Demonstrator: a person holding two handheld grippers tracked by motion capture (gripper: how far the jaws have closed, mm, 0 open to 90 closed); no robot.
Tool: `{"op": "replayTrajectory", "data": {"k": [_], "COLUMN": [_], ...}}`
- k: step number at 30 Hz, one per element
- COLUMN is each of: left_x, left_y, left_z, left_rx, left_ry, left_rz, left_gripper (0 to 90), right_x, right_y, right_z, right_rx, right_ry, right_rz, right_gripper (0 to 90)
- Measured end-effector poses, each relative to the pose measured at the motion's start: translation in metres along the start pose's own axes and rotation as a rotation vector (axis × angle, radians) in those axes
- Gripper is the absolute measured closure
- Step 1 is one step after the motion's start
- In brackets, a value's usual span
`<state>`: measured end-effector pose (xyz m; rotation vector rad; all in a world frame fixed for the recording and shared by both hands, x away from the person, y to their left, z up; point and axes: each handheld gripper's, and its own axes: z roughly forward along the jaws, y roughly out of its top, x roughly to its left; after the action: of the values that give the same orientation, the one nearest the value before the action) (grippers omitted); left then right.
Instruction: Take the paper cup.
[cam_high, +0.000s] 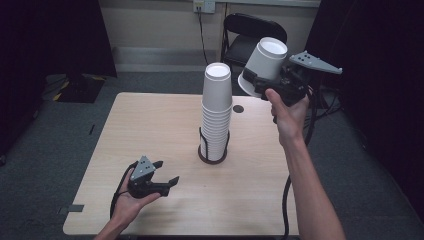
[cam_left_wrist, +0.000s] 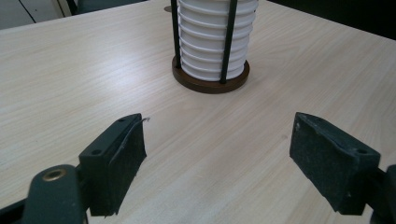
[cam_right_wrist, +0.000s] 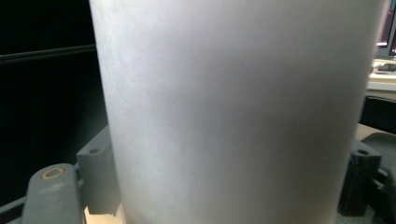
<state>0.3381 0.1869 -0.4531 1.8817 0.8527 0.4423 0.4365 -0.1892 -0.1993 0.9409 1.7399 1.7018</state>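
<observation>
A tall stack of white paper cups (cam_high: 216, 112) stands upside down in a black wire holder with a round brown base (cam_left_wrist: 210, 84) at the table's middle. My right gripper (cam_high: 262, 82) is raised to the right of the stack's top, shut on a single white cup (cam_high: 263, 65) held tilted, base up. That cup (cam_right_wrist: 233, 112) sits between the jaws in the right gripper view. My left gripper (cam_high: 167, 172) rests low over the table's front left, open, with nothing between its fingers (cam_left_wrist: 114, 161); the stack lies ahead of it.
The light wooden table (cam_high: 150, 130) has bare surface left of and in front of the holder. A small dark round spot (cam_high: 238, 108) marks the table behind the stack. A black chair (cam_high: 250, 35) stands beyond the far edge.
</observation>
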Motion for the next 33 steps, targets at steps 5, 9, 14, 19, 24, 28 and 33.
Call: {"op": "replayTrajectory", "data": {"k": [5,9,14,19,24,28,33], "left_x": [0.001,0.000,-0.001,-0.002,-0.004,-0.004,-0.001], "left_y": [0.000,0.000,0.001,0.001,0.002,0.002,0.003], "left_z": [-0.001,-0.001,-0.002,-0.001,-0.002,-0.002,-0.003], "left_rx": [-0.003,-0.006,-0.014,-0.011,-0.015,-0.007,-0.010], "left_ry": [-0.001,-0.006,-0.012,-0.007,-0.040,-0.044,-0.046], "left_rz": [-0.005,0.002,0.000,0.000,0.009,0.002,-0.016], "left_gripper": [18.8,18.8,18.8,18.7,18.1,18.5,18.5], "right_x": [-0.001,-0.001,-0.003,-0.003,-0.001,0.001,0.005], "right_y": [-0.012,-0.025,-0.036,-0.048,-0.061,-0.072,-0.081], "right_z": [-0.005,-0.010,-0.016,-0.020,-0.022,-0.025,-0.026], "right_rx": [0.028,0.049,0.071,0.098,0.123,0.129,0.142], "right_ry": [0.007,0.017,0.022,0.029,0.039,0.048,0.063], "right_rz": [0.004,0.025,0.044,0.053,0.068,0.086,0.097], "right_gripper": [17.1,17.1,17.2,17.2,17.2,17.2,17.2]}}
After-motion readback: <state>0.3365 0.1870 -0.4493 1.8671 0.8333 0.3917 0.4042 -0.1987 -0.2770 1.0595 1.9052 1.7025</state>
